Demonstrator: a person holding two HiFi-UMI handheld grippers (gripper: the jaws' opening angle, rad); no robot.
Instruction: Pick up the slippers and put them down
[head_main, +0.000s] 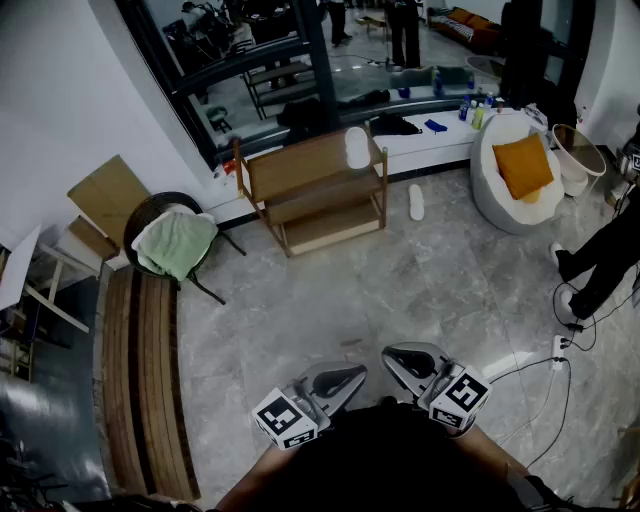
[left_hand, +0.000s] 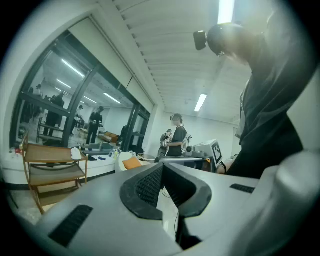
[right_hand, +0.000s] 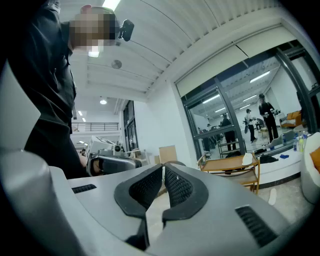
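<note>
Our left gripper (left_hand: 162, 166) has its jaws pinched right together, textured black pads tip to tip, nothing in them. Same deal for the right gripper (right_hand: 163, 168): jaws closed up, empty. Up at 10 o'clock from the two there's a dark round chair (head_main: 158, 207) with a soft green towel (head_main: 178, 243) draped over it. At 12 o'clock, well apart from us, stands an open wooden shelf (head_main: 300, 165) with three tiers. One white slipper (head_main: 357, 147) sits on the top tier, at the right end. The second slipper (head_main: 416, 201), white too, lies on the glossy grey stone floor (head_main: 400, 290) at the shelf's 3 o'clock. Further right is a rounded white beanbag (head_main: 497, 205) with an orange cushion (head_main: 524, 165).
</note>
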